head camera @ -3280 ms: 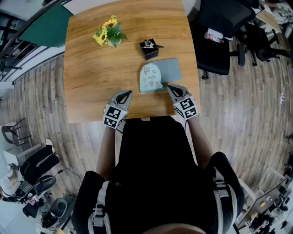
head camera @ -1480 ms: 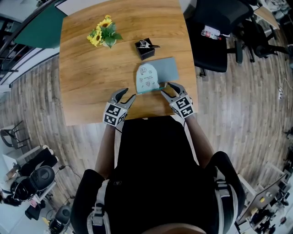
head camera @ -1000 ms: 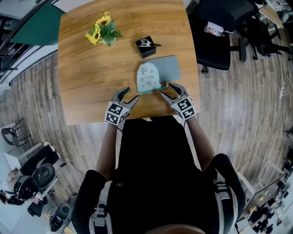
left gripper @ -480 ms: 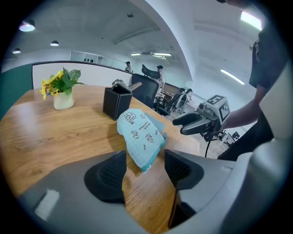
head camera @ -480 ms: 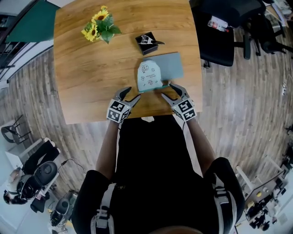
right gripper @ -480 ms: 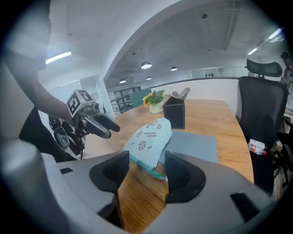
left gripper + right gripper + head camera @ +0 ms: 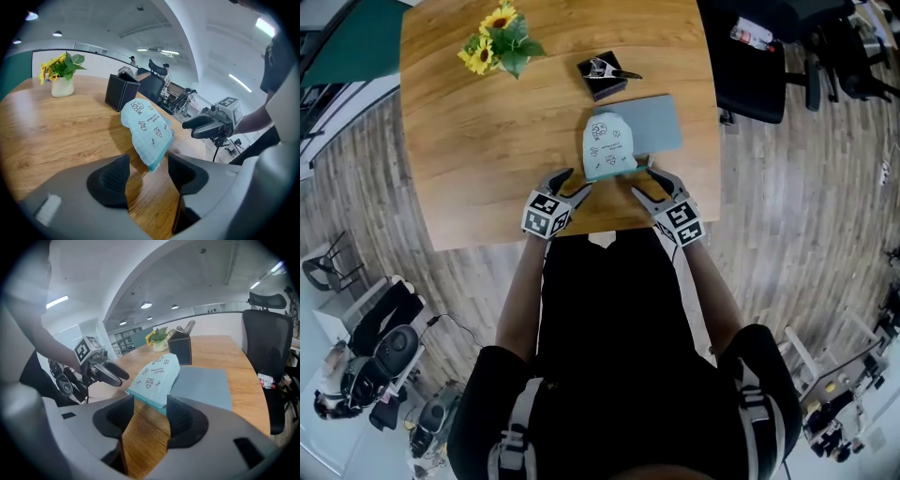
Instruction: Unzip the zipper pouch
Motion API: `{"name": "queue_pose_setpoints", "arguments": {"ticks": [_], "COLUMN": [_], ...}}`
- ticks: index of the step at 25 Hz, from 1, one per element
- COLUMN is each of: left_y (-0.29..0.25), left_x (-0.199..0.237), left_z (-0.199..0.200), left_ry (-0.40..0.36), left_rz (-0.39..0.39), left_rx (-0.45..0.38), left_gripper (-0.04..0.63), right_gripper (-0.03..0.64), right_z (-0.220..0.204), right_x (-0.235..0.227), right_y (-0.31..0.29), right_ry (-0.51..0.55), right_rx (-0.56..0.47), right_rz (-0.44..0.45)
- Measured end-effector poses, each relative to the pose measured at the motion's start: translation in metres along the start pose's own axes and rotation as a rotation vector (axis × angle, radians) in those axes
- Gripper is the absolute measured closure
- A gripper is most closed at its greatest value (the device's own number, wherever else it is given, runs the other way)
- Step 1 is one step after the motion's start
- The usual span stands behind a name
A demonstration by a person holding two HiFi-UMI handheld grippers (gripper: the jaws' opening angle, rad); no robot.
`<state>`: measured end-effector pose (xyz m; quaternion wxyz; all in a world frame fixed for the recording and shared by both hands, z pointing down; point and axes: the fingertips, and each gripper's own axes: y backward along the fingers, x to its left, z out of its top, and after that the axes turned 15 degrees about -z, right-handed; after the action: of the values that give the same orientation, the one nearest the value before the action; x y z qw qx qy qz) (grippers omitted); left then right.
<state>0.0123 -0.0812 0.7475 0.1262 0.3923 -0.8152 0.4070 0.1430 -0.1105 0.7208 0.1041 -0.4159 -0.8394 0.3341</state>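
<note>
Pale-blue fabric zipper pouch with printed doodles is lying on the wooden table, overlapping a grey flat mat that only the head view is showing whole. The gripper views are showing its teal bottom edge. The left gripper, at the pouch's 7 o'clock, is keeping its jaws apart, the pouch's corner between their tips, unpressed. The right gripper, at 5 o'clock, has just been closing its jaws slightly. They are standing apart at that edge, gripping nothing.

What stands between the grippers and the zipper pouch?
Nothing visible does. The left gripper and right gripper are open at the near edge of the zipper pouch, over bare table. The right jaws have just been closing, the pouch not yet between them.
</note>
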Motion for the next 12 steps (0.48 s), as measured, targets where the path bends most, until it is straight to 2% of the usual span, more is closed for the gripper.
{"name": "queue_pose_setpoints", "arguments": {"ticks": [7,12], "left_y": [-0.016,-0.024], "left_x": [0.007,0.007], "left_z": [-0.011,-0.012], "left_ry": [0.032,0.075], "left_rz": [-0.01,-0.023], "left_rx": [0.024,0.014], "left_gripper": [0.343,0.348], "right_gripper": [0.42,0.433], "right_z": [-0.007,-0.015], "right_x": [0.002,-0.011], "right_y": [0.001,0.004], "right_ry": [0.012,-0.006], "right_rx": [0.015,0.021], "right_rz": [-0.007,-0.044]}}
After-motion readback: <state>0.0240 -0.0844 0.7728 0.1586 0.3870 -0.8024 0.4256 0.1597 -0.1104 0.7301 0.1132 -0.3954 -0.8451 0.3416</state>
